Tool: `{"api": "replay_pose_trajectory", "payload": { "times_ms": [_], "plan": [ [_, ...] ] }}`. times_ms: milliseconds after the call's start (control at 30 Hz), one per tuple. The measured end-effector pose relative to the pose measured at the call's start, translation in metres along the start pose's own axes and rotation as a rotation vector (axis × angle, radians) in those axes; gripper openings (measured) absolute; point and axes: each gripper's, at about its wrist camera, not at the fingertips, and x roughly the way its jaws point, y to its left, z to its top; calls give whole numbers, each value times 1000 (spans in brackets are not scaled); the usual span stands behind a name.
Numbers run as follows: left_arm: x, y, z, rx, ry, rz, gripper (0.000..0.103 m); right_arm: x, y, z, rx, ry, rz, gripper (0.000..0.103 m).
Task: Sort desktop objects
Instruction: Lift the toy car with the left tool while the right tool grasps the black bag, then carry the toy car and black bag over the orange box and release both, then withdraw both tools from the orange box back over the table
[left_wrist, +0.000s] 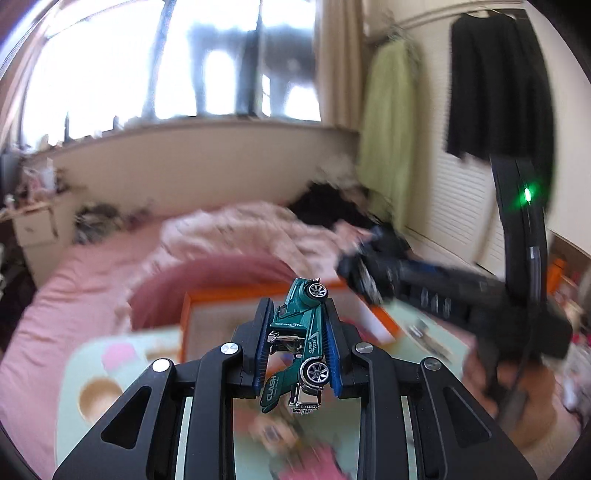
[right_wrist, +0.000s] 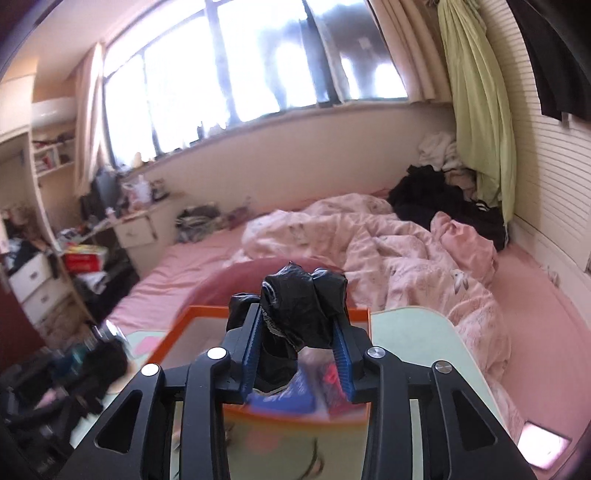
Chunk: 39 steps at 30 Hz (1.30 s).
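Both tongs grip: left (left_wrist: 297, 343) a green toy car (left_wrist: 301, 339), right (right_wrist: 297, 345) crumpled black plastic (right_wrist: 299, 314).

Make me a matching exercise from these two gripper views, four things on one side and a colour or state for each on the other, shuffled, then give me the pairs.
1. toy car
2. crumpled bag
3. box
4. curtain

A. orange rim
B. light green, hanging by the window
C. black, clamped in the right gripper
D. teal, clamped in the left gripper

Pairs: 1-D, 2-C, 3-A, 4-B
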Motion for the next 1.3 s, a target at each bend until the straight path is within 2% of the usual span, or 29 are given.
{"api": "replay_pose_trajectory", "payload": {
  "times_ms": [33, 67, 100, 133, 167, 200, 233, 267, 400, 500, 600, 667, 733, 767, 800, 833, 900, 1000, 1067, 1133, 1167, 1233, 1300],
  "plan": [
    [14, 7, -1, -19, 8, 23, 31, 16, -2, -2, 4, 38, -7, 55],
    [32, 16, -5, -48, 63, 44, 38, 33, -4, -6, 13, 103, -10, 74],
    [45, 23, -10, -78, 130, 52, 56, 47, -7, -11, 28, 173, -11, 79],
    [63, 33, -20, -139, 228, 32, 65, 59, -10, -18, 46, 229, -2, 80],
    [68, 38, -28, -170, 254, 13, 67, 63, -9, -25, 34, 236, 3, 82],
    [72, 42, -34, -193, 269, -6, 67, 58, -4, -29, -25, 196, -35, 84],
    [68, 42, -38, -167, 212, -8, 71, 58, 1, -32, -68, 195, -42, 84],
    [65, 40, -41, -142, 210, 31, 71, 58, 4, -36, -90, 209, -38, 85],
    [56, 31, -43, -86, 236, 64, 71, 56, 11, -43, -132, 209, -82, 86],
    [47, 29, -46, -70, 229, 53, 71, 48, 9, -49, -140, 178, -81, 86],
    [38, 32, -48, -83, 188, 44, 71, 43, 9, -52, -134, 166, -64, 87],
    [27, 33, -43, -98, 121, 30, 71, 35, 6, -51, -88, 144, -28, 87],
    [5, 28, -38, -91, 49, 13, 71, 13, 2, -50, -17, 81, -1, 87],
    [-5, 24, -37, -72, 38, -2, 72, -2, -1, -50, 24, 49, 15, 87],
    [-11, 20, -36, -51, 43, -14, 78, -16, -4, -51, 65, 32, 28, 87],
    [-20, 14, -39, -20, 64, -29, 82, -28, -8, -55, 97, 28, 36, 89],
    [-28, 9, -48, 5, 95, -35, 82, -41, -8, -64, 100, 55, 49, 93],
    [-29, 1, -76, 7, 190, -67, 82, -45, 0, -94, 30, 168, 28, 96],
    [-19, 0, -94, -18, 281, -69, 82, -42, 2, -116, 23, 237, 18, 96],
    [-7, 1, -107, -30, 343, -45, 82, -38, 0, -130, 38, 280, -3, 97],
    [0, 4, -113, -44, 377, -22, 82, -38, 3, -131, 11, 266, -18, 103],
    [0, 5, -115, -29, 356, 37, 84, -32, 7, -134, -31, 285, -53, 103],
    [-1, 3, -117, -2, 345, 94, 91, -27, 14, -138, -91, 294, -88, 103]
  ]
}}
